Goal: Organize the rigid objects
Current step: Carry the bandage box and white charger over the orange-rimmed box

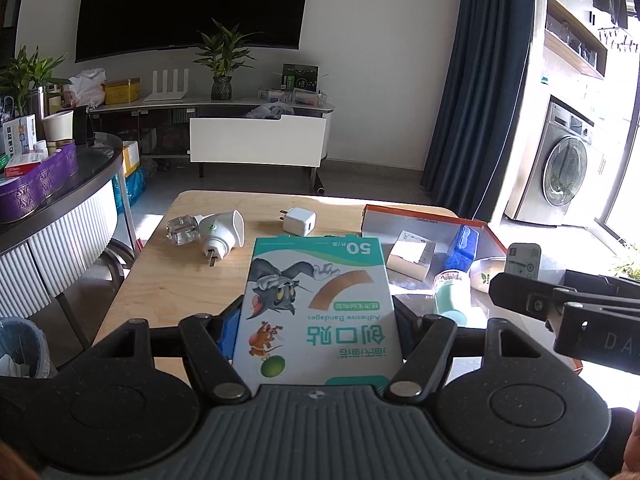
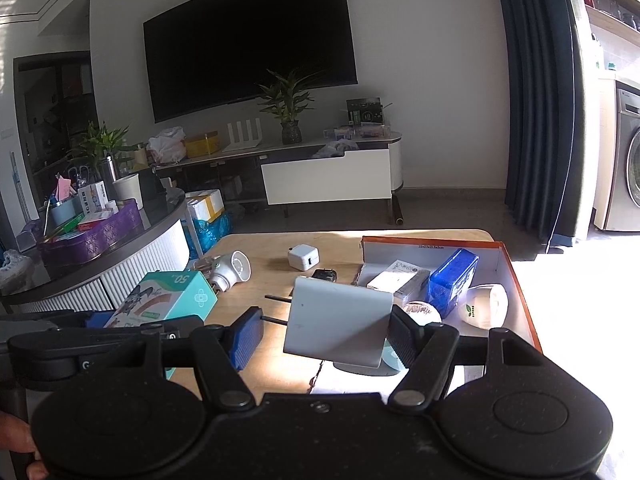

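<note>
My left gripper (image 1: 318,320) is shut on a teal and white bandage box (image 1: 318,308) and holds it above the wooden table (image 1: 160,288). The box also shows in the right wrist view (image 2: 168,300). My right gripper (image 2: 326,330) holds a flat white plug adapter (image 2: 338,324) with two black pins pointing left; the adapter touches the right finger, with a gap to the left blue pad (image 2: 246,336). An orange-rimmed cardboard box (image 2: 516,276) at the table's right holds a blue box (image 2: 454,276), a white carton (image 2: 398,280) and a white rounded device (image 2: 484,306).
On the table lie a white plug-in device (image 1: 218,232), a clear cube (image 1: 182,230), a white USB charger (image 1: 298,222) and a small black item (image 2: 324,275). A dark counter with a purple tray (image 1: 36,184) stands left. A bin (image 1: 20,348) sits lower left.
</note>
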{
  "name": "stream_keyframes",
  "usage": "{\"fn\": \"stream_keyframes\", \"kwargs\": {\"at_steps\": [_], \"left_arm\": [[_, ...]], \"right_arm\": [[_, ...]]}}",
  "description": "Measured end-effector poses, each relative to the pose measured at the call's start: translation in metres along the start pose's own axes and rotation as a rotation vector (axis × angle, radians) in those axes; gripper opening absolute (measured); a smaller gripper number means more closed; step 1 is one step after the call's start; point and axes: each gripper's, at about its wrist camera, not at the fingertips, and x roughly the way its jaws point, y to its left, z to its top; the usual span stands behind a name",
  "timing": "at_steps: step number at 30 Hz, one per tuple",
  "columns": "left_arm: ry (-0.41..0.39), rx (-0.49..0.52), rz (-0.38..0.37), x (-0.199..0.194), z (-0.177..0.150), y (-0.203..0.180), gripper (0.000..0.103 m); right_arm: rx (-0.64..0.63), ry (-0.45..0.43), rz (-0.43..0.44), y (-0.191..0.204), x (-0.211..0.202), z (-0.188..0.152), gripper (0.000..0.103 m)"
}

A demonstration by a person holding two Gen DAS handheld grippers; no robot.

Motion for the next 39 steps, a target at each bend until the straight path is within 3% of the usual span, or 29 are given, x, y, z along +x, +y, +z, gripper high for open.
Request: {"fn": "stream_keyframes", "kwargs": {"at_steps": [20,39], "left_arm": [[0.013,0.061,-0.055,0.013,0.002,-0.027,0.071],[0.042,0.140,-0.149,0.040,0.002,-0.073,0.071]], "right_arm": [[0.042,-0.013,-0.054,-0.026,-0.006,0.000,0.080],[0.110,-0.008,-0.161,-0.073,-0.011,-0.008,0.080]]}}
